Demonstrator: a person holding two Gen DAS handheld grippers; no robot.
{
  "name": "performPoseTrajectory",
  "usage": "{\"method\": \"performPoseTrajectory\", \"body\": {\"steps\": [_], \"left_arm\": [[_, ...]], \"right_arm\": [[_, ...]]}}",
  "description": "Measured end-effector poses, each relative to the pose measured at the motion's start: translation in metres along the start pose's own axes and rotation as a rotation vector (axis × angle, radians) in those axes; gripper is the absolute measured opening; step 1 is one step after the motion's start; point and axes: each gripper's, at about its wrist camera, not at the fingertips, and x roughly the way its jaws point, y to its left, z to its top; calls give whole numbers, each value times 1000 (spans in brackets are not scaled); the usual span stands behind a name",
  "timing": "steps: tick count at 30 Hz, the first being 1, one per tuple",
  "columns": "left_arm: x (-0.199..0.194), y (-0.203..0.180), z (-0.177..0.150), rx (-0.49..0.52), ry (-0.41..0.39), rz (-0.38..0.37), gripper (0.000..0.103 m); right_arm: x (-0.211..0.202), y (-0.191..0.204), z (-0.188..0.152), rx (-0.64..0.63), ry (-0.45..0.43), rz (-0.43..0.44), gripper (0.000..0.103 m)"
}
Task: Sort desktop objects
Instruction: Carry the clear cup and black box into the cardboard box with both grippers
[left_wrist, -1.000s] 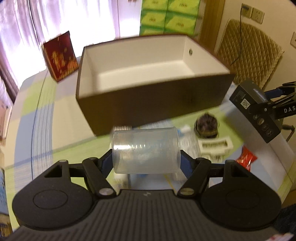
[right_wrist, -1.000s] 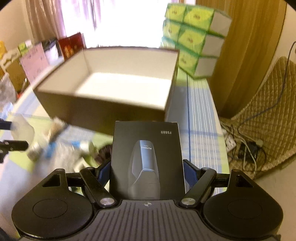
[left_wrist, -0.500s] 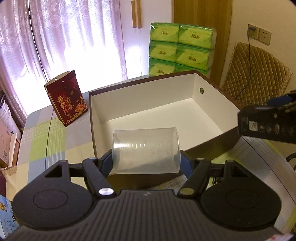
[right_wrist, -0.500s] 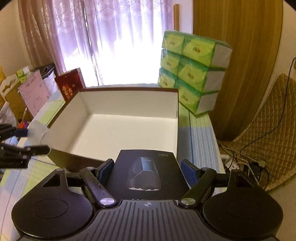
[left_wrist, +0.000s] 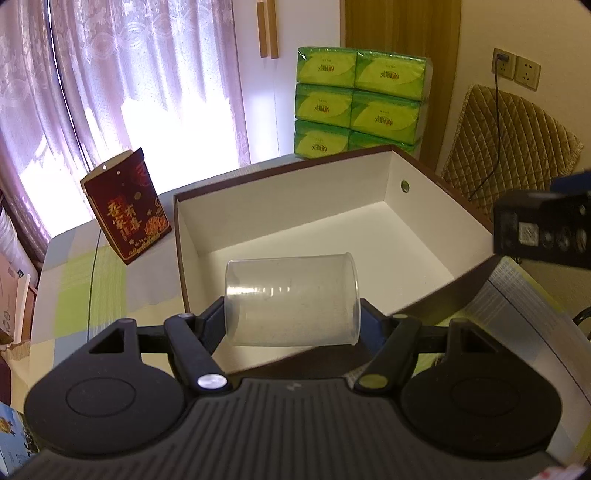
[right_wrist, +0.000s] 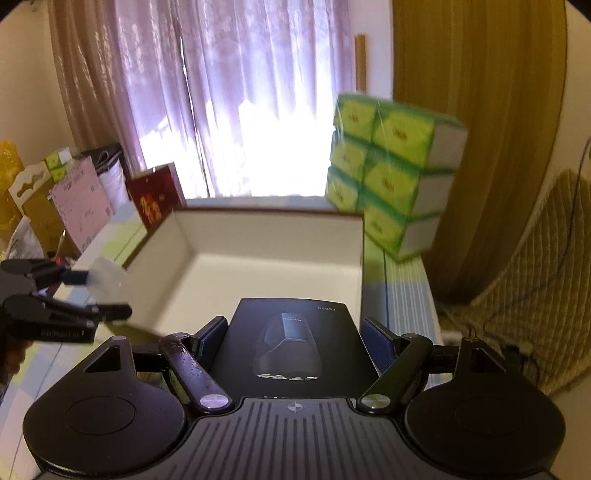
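Left wrist view: the left gripper (left_wrist: 291, 323) is clamped on a clear plastic cup (left_wrist: 291, 300), one pad against each end. The cup lies on its side, its long axis running straight across the picture from pad to pad, its wider rim to the right and its narrower base to the left. It hangs above the near wall of a large open box (left_wrist: 314, 236), brown outside and white inside, which sits on a checked tablecloth (left_wrist: 81, 280). A dark red carton (left_wrist: 127, 206) with gold characters stands upright just left of the box, and a stack of green tissue packs (left_wrist: 360, 99) rises behind it. At the right edge a black box end shows, blurred. Right wrist view: the right gripper (right_wrist: 293, 332) is clamped on a flat black shaver box (right_wrist: 291, 347), its pads pressing the two long sides. The box's long axis points forward, away from the camera and toward the open box, with the printed shaver picture facing up; its far end seems to overlap the near rim of the open box, though the blur makes that hard to judge. At the left the other gripper appears side-on with the cup.
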Motion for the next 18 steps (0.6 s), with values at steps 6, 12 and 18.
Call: {"method": "performPoseTrajectory", "body": {"steps": [6, 12, 18], "left_arm": [[15, 10, 16, -5, 2, 9, 69], [40, 25, 28, -22, 33, 17, 69], [77, 36, 31, -34, 106, 19, 69]], "right_arm": [[49, 5, 23, -14, -19, -10, 76], [102, 1, 37, 0, 0, -35, 76], [156, -9, 42, 19, 48, -84, 76]]}}
